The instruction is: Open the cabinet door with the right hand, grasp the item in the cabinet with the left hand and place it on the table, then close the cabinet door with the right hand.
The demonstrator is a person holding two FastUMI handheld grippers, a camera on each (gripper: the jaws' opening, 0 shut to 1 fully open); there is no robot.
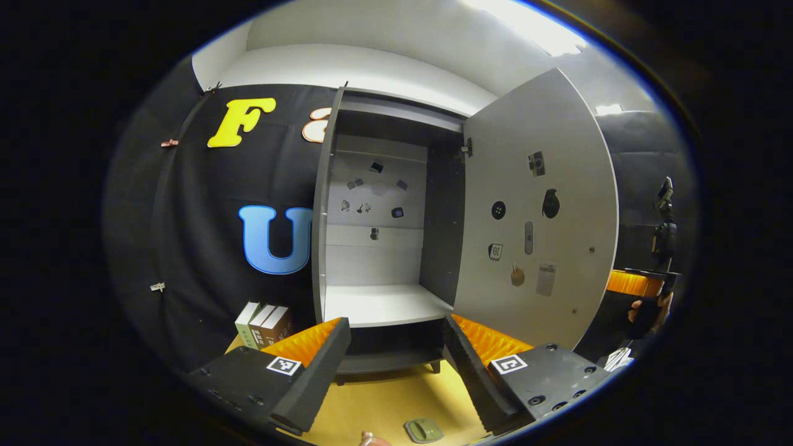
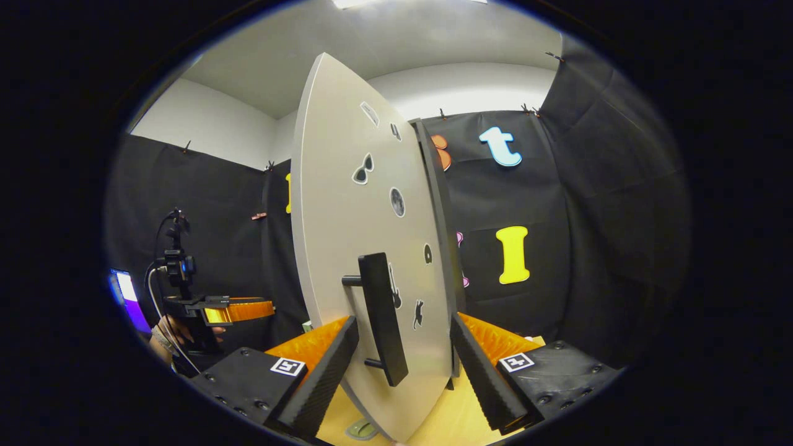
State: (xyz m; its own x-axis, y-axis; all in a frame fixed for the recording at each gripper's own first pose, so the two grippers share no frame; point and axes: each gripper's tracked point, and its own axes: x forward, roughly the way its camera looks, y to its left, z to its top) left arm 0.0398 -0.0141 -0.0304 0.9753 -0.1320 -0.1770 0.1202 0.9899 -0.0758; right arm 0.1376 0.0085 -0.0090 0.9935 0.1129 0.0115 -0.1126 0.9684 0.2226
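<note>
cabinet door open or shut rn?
Open. The door is swung wide to the right, exposing the cabinet shelf; its handle sits between the open right gripper.

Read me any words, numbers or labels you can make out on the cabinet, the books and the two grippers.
No text here is legible.
books: spine print too small to read.
pale slip on the cabinet door: blurred.
square sticker on the same door: characters too small to tell.
square tags on the left gripper and the right gripper: black-and-white patterns, no words.
</note>
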